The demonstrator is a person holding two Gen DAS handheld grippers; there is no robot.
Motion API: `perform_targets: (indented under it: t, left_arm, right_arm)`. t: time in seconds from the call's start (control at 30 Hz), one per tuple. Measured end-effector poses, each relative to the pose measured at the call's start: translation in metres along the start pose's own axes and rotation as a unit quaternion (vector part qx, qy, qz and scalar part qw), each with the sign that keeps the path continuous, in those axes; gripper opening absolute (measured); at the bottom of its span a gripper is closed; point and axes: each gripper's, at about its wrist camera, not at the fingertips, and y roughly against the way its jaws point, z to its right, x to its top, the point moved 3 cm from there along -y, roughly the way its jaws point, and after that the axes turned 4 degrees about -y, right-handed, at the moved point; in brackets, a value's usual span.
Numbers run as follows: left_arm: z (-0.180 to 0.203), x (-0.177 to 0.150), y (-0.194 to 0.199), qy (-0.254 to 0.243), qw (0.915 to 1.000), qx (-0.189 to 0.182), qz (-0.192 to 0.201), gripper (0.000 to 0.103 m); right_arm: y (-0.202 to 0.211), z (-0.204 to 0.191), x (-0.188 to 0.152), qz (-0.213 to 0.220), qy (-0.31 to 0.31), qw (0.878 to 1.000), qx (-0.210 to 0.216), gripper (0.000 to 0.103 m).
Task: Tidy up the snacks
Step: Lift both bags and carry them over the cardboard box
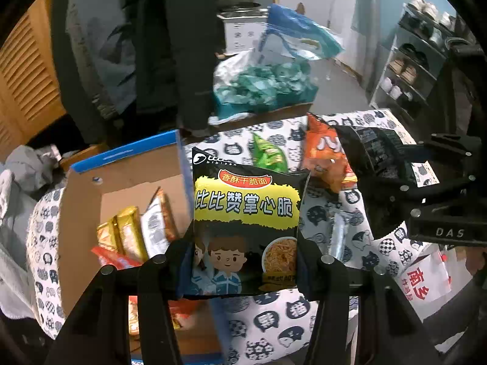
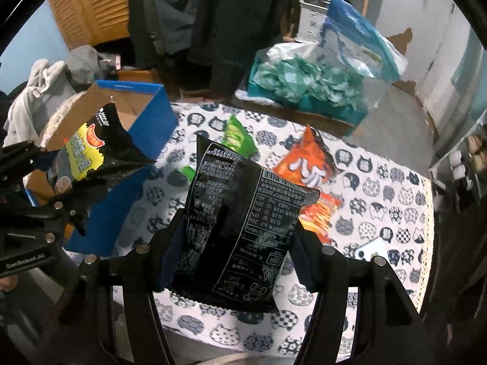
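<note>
My left gripper (image 1: 243, 266) is shut on a black and yellow noodle snack packet (image 1: 246, 213), held upright above the table beside the cardboard box (image 1: 82, 213). It also shows in the right wrist view (image 2: 91, 149). My right gripper (image 2: 237, 261) is shut on a second black packet (image 2: 240, 222), its printed back facing me; it also shows in the left wrist view (image 1: 377, 152). An orange snack bag (image 2: 307, 164) and a green bag (image 2: 237, 137) lie on the cat-print cloth (image 2: 380, 188).
The blue-edged cardboard box holds several gold and silver packets (image 1: 137, 231). A teal box of crumpled bags (image 2: 307, 88) stands behind the table. A white phone (image 2: 369, 252) lies at the right. A shoe rack (image 1: 417, 60) is far right; dark coats hang behind.
</note>
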Motion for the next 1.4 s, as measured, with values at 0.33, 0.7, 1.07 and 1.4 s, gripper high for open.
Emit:
perform_targets:
  t: [0.33, 0.7, 1.07, 1.4]
  left_arm:
    - [-0.056, -0.016, 0.011, 0.052, 0.9984, 0.019, 0.007, 0.055]
    - [-0.121, -0.035, 0.016, 0.1, 0.9933, 0.057, 0.012, 0.055]
    - [-0.171, -0.063, 0.002, 0.151, 0.985, 0.081, -0.017, 0.055]
    - [-0.191, -0.082, -0.014, 0.174, 0.9793, 0.09, -0.051, 0.055]
  right_arm:
    - [-0.008, -0.054, 0.028, 0.009, 0.03, 0.999, 0.029, 0.062]
    - [-0.035, -0.123, 0.061, -0.001, 0.075, 0.995, 0.061, 0.062]
    - [-0.066, -0.194, 0.078, -0.037, 0.132, 0.986, 0.098, 0.062]
    - [-0.097, -0.223, 0.079, -0.061, 0.179, 0.977, 0.1, 0.063]
